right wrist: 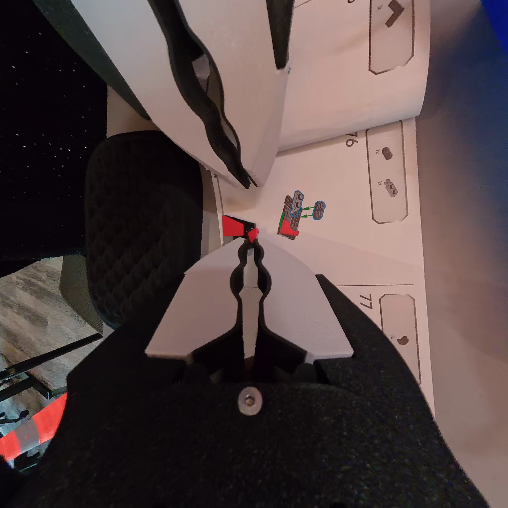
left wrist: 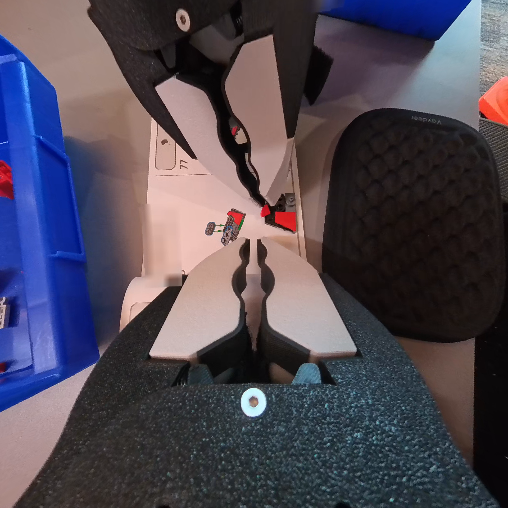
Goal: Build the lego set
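Note:
A small black, red and grey lego assembly [left wrist: 281, 218] sits at the edge of the open instruction booklet [left wrist: 178, 220], next to a black pad. My right gripper [right wrist: 250, 240] is shut on a small red piece [right wrist: 253, 233] and holds it against the assembly's corner [right wrist: 233, 225]. In the left wrist view the right gripper [left wrist: 262, 204] comes down from the top with the red piece [left wrist: 265, 211] at its tips. My left gripper [left wrist: 253, 242] is shut and empty, tips just short of the assembly. It shows from above in the right wrist view [right wrist: 251, 185].
A blue bin [left wrist: 41, 220] with loose red and grey pieces stands at the left. A black quilted pad [left wrist: 412, 225] lies right of the booklet and also shows in the right wrist view [right wrist: 137, 220]. An orange object [left wrist: 494, 99] sits past the table edge. My two grippers' fingertips are within a few centimetres of each other.

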Available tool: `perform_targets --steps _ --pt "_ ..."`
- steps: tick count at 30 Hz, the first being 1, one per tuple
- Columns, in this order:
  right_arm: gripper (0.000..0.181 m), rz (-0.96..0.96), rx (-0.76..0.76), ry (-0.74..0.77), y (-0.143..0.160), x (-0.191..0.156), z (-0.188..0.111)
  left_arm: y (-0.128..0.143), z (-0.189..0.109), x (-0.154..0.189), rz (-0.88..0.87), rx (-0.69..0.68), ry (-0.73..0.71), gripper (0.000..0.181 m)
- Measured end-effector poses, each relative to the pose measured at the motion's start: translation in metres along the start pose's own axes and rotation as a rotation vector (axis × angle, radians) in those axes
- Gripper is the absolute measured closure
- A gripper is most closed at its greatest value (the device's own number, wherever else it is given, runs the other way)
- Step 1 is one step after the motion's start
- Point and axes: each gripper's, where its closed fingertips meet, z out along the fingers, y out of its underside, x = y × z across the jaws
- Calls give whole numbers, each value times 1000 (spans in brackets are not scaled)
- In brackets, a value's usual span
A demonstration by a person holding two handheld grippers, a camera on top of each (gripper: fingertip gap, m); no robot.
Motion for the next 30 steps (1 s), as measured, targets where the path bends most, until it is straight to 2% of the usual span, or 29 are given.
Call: perform_targets --steps 17,24,30 --pt "175 7 -5 27 -1 5 3 0 1 1 9 3 3 177" --pt "181 -96 -5 83 -4 2 0 0 -1 0 2 8 2 177" --pt "181 -231 14 210 -11 -8 -7 0 -5 -2 -23 29 0 177"
